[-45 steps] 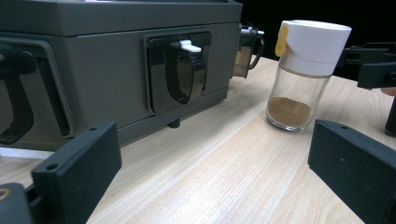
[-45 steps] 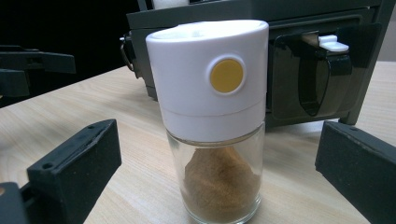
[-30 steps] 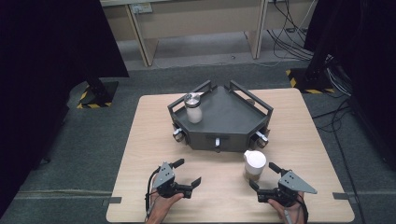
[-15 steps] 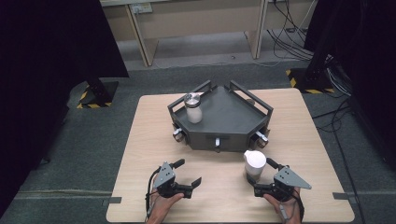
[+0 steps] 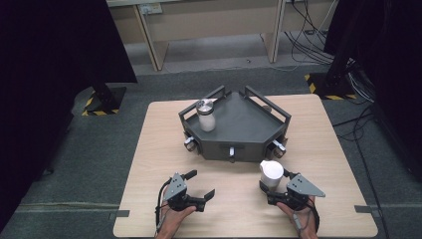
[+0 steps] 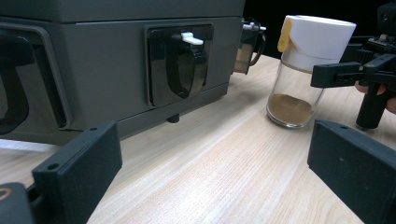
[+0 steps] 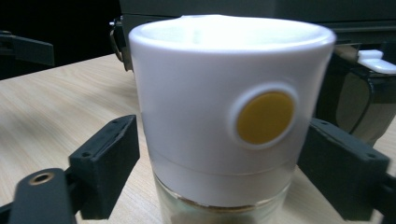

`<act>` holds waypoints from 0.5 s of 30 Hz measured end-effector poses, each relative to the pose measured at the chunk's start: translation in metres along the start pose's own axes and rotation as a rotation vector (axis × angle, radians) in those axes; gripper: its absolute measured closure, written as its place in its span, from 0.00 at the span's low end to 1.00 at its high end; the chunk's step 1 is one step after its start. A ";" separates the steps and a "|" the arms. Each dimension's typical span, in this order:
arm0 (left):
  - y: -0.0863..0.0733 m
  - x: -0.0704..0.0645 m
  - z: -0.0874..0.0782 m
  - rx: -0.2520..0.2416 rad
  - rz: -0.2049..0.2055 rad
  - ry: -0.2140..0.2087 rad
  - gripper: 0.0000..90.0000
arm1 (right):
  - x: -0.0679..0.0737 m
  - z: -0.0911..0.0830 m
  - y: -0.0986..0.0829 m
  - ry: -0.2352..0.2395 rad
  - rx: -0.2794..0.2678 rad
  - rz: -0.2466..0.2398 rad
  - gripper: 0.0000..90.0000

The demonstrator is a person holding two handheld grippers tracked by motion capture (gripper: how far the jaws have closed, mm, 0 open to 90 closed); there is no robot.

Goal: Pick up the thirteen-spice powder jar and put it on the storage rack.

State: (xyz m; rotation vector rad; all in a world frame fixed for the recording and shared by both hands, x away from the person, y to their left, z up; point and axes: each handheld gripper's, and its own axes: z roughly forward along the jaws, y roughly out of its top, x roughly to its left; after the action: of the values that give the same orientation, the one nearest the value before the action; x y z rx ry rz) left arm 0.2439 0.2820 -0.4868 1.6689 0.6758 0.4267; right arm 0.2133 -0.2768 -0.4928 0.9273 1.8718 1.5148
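Two grippers near worktop's [image 5: 149,149] front edge. Right gripper [image 5: 273,191] jaws wide, bracketing white-capped jar [image 5: 271,173], not yet clamped, lined up for grasp. Left gripper [image 5: 201,186] open, empty, waiting.

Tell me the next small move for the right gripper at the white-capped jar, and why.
Probably close the right gripper on the jar. Its jaws stand open on either side of the white cap, with gaps on both sides, and the jar stands upright on the table in front of the grey tray.
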 end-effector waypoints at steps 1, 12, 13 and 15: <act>0.000 0.000 0.000 0.000 0.000 0.000 0.03 | 0.000 0.000 0.000 0.000 0.001 -0.005 0.21; 0.000 0.000 0.001 0.003 0.000 -0.003 0.03 | 0.000 0.003 0.003 -0.008 0.021 -0.007 0.33; 0.000 0.000 0.001 0.003 0.000 -0.003 0.03 | 0.000 0.003 0.003 -0.007 0.020 -0.005 0.34; 0.000 0.000 0.001 0.003 0.000 -0.002 0.03 | 0.000 0.003 0.003 -0.010 0.022 -0.006 0.34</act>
State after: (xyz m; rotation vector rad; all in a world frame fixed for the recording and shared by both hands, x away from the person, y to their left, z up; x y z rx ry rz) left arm 0.2441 0.2814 -0.4873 1.6721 0.6750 0.4237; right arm 0.2164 -0.2742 -0.4903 0.9372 1.8859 1.4864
